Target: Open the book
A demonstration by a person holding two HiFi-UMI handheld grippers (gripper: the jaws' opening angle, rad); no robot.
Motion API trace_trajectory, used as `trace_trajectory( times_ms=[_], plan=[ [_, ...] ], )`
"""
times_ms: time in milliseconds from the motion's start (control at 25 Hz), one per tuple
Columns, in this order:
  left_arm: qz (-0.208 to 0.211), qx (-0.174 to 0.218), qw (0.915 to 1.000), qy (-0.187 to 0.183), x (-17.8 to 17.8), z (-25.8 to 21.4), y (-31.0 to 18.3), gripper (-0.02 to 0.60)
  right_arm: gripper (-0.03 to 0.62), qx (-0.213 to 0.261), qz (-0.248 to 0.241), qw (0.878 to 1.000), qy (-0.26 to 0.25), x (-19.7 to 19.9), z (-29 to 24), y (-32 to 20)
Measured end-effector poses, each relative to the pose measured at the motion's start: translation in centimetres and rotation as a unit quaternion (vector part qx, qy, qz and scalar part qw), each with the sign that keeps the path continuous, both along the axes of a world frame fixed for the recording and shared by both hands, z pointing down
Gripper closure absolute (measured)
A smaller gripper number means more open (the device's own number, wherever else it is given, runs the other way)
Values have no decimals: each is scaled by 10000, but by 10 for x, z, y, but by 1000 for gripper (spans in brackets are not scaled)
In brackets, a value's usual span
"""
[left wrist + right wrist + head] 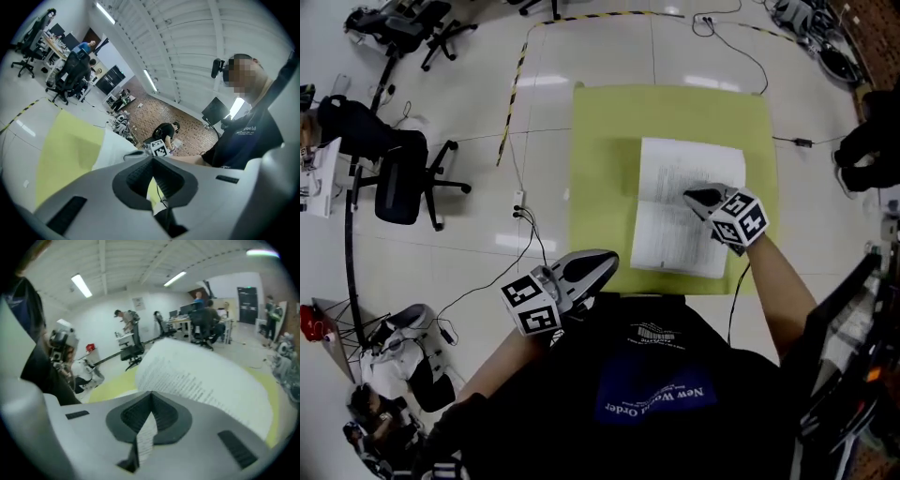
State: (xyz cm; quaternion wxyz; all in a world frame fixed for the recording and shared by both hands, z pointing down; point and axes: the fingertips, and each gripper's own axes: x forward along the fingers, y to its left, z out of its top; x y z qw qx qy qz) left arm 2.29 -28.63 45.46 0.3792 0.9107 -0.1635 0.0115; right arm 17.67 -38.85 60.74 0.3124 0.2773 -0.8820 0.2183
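Note:
A book [661,239] lies open with white printed pages on the yellow-green table [600,169]. My right gripper [692,197] rests over the book's right half and is shut on a page. In the right gripper view that page [201,380] curls up ahead of the right gripper [150,397], and a strip of it is pinched between the jaws. My left gripper [605,262] hovers at the table's near left edge, shut, with nothing held. In the left gripper view the left gripper [152,159] points across the table [70,150] toward the book [112,150].
Office chairs [412,178] stand on the floor to the left, with cables [525,216] and striped tape [514,94] near the table's left side. A person [872,150] crouches at the right, and dark equipment [853,375] stands close at the near right.

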Motion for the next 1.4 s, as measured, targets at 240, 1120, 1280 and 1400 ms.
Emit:
trace_trajectory(
  times_ms=[240,1120,1280,1400],
  plan=[
    [-102,-103,9999,-47,-7,1,7,575,577,282,325,9886,1440,32,33,-73],
    [-397,-47,9992,-34,-34,-3,-2,575,611,1647,713,9587,2207,7,-24,-68],
    [-470,75,9989,46,-40,-15,-9,575,611,1355,-102,9610,2410,-15,20,22],
    [-470,123,9988,37,-41,-24,-11,575,609,1193,-151,9549,2715,-3,55,24]
  ],
)
